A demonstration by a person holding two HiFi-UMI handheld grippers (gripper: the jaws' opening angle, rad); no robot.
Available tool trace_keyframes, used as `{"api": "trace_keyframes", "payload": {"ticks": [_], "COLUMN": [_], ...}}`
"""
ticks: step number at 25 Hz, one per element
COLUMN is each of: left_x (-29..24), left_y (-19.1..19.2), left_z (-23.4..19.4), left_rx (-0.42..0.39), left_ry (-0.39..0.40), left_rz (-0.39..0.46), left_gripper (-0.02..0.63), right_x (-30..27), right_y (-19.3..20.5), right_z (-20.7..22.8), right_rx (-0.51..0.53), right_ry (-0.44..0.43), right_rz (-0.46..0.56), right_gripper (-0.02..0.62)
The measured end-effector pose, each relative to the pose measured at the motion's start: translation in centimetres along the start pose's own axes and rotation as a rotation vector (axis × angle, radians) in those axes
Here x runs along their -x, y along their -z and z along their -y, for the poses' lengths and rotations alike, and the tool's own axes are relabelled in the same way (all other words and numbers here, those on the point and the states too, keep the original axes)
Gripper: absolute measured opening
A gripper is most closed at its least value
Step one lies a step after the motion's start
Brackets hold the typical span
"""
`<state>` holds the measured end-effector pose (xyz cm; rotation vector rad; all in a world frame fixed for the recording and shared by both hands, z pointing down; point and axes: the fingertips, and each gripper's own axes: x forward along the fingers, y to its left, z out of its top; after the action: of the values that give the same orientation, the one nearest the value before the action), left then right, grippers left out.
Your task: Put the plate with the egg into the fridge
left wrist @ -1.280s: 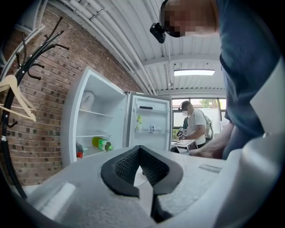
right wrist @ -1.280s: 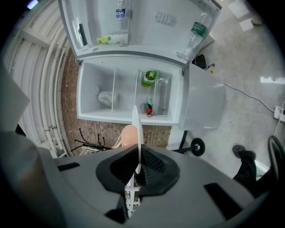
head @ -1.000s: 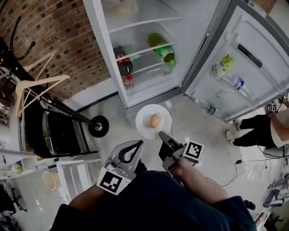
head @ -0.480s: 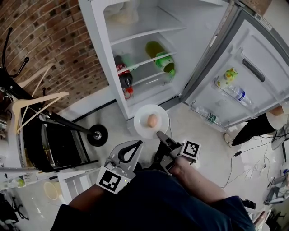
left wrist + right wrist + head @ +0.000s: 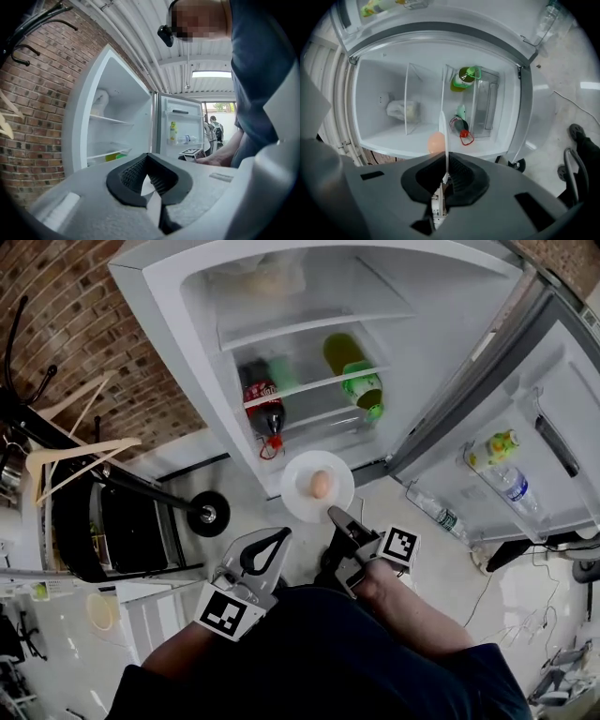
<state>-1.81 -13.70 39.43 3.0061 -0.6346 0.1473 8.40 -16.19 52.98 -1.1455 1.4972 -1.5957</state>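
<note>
The right gripper (image 5: 335,514) pinches the near rim of the round white plate (image 5: 296,496) carrying a brown egg (image 5: 321,484) before the open white fridge (image 5: 178,343); the left gripper (image 5: 279,534) is pressed together, empty.

Your left gripper (image 5: 282,534) is pale grey plastic with black ribbed fingers (image 5: 127,174). Your right gripper (image 5: 336,514) looks a darker grey. Each carries a white cube printed with black square markers: the left cube (image 5: 228,613) and the right cube (image 5: 401,547). You wear a dark navy top (image 5: 328,652), and your forearms are bare.
</note>
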Motion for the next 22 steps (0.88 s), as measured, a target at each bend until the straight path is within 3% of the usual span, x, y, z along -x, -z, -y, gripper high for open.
{"api": "trace_keyframes", "payload": {"ticks": [13,22], "left_x": [-4.7,-4.8], "left_y": [0.2,0.5], "left_z": [-1.5,-2.6], "left_rx": [0.016,0.032], "left_ry": [-0.151,-0.222], "left_rz": [-0.016,-0.035], "left_gripper": [-0.009,-0.009], "right_x": [-6.4,-11.2], "right_y": [-10.6,-14.8], "right_z": [-2.7,-5.1], "right_rx": [0.011,0.006], "right_ry": [-0.067,-0.082], "right_rz": [-0.029,-0.010], "right_gripper": [0.018,0.018]}}
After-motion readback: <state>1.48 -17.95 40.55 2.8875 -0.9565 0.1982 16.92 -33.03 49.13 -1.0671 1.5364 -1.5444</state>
